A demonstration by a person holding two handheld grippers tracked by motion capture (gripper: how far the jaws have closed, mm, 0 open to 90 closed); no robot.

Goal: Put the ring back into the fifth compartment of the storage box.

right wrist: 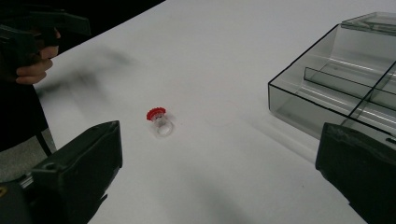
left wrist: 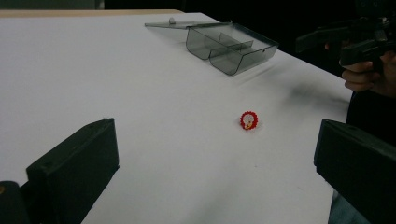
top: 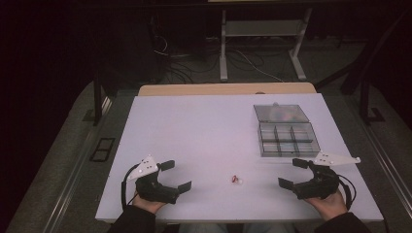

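Left claw (top: 175, 175): held at the near left of the white surface (top: 204, 126), jaws spread wide, nothing between them, pointed toward the centre. Supporting hand (top: 145, 201) at the near edge, dark sleeve behind it.

Ring (top: 236, 179): small, with a red beaded top and a clear band, lying on the bare surface near the front edge, between the two claws and apart from both. Seen ahead of the open jaws in the left gripper view (left wrist: 249, 120) and in the right gripper view (right wrist: 159, 121).

Box (top: 287, 138): clear grey plastic with divided compartments, placed on the right half of the surface, lid (top: 281, 113) folded open flat on the far side. Compartment contents too faint to tell.

Right claw (top: 294, 174): held at the near right, just in front of the box, jaws spread wide, holding nothing.
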